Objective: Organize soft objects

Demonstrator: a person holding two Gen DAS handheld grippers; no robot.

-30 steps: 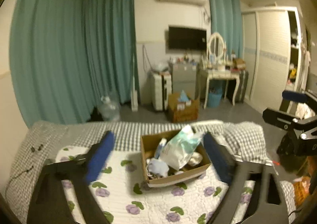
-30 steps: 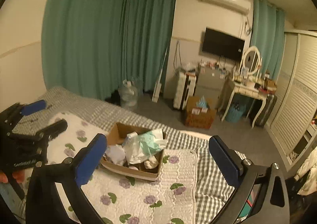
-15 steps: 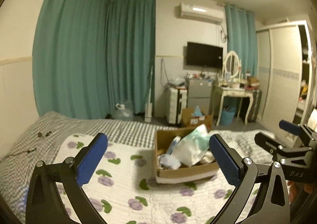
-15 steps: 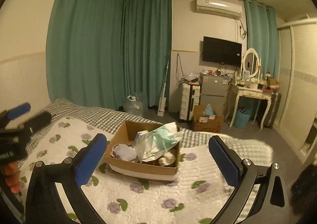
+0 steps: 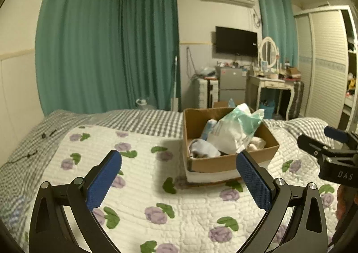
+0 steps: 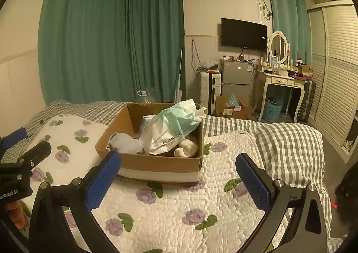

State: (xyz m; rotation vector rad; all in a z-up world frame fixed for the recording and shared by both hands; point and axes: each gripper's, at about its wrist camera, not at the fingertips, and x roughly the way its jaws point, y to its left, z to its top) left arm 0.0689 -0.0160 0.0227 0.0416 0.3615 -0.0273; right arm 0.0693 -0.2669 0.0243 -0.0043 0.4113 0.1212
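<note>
An open cardboard box stands on the bed. It holds a white and mint plastic bag, a pale blue soft item, cream soft items and a blue-white pack. My left gripper is open and empty, short of the box and to its left. My right gripper is open and empty, in front of the box. Each gripper also shows in the other's view: the right one, the left one.
The bed has a white quilt with purple flowers over a grey checked sheet. Beyond it are teal curtains, a second cardboard box on the floor, a small fridge, a dressing table and a wardrobe at the right.
Both grippers have come lower and closer to the bed, and the box now looks larger in both views. Both stayed open and empty.
</note>
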